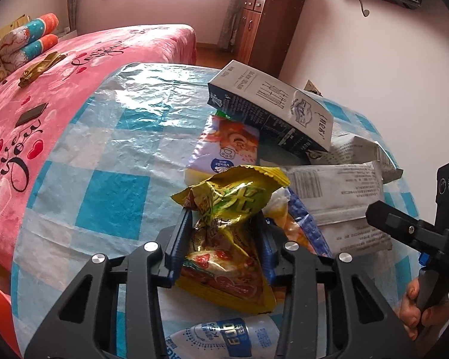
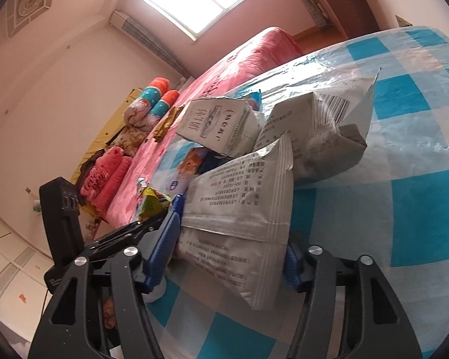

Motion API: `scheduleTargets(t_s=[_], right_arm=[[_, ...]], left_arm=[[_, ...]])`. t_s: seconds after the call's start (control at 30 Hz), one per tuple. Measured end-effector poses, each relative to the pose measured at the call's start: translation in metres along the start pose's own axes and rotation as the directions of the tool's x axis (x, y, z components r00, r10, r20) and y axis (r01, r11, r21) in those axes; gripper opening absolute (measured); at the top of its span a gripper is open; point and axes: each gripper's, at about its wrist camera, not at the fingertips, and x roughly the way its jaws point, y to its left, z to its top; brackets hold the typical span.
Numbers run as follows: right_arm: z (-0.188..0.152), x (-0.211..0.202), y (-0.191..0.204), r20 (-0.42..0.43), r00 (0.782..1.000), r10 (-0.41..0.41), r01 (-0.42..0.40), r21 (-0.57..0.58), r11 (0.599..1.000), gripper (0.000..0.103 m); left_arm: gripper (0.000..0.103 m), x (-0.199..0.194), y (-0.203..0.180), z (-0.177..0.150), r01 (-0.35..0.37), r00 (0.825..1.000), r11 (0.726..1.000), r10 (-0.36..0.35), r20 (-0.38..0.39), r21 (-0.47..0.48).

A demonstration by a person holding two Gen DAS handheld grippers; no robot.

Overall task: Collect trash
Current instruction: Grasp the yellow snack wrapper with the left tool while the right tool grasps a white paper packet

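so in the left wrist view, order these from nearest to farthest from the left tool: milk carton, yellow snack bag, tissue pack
1. yellow snack bag: between the left tool fingers, crumpled.
2. tissue pack: just beyond the bag, flat on the checked cloth.
3. milk carton: farthest, tilted, behind and right of the pack.

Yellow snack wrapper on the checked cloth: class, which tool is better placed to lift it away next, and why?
Left. The left tool already straddles the yellow snack wrapper, its fingers pressing the crumpled sides. The right tool is busy around the grey printed packet instead.
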Motion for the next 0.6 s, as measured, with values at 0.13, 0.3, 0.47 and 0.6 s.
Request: scheduleTargets(t_s=[0.13, 0.3, 0.47, 0.6], right_arm=[[0.000, 0.006, 0.005, -0.039, 0.999, 0.030, -0.030, -0.003, 1.000, 0.062], [-0.001, 0.005, 0.011, -0.018, 1.000, -0.006, 0.006, -0.039, 0.999, 0.055], [0.001, 0.004, 0.003, -0.006, 1.000, 0.004, -0.004, -0.004, 1.000, 0.036], [-0.001, 0.002, 0.005, 0.009, 1.000, 0.007, -0.007, -0.015, 1.000, 0.029]], left_arm=[[0.040, -0.002, -0.001, -0.002, 0.004, 1.000, 1.000, -0.004, 0.005, -0.003], [0.039, -0.006, -0.001, -0.004, 0.008, 1.000, 1.000, -0.008, 0.010, -0.012], [0.033, -0.010, -0.001, -0.005, 0.013, 1.000, 1.000, -0.013, 0.017, -0.020], [0.031, -0.013, 0.000, -0.007, 0.013, 1.000, 1.000, -0.013, 0.023, -0.023]])
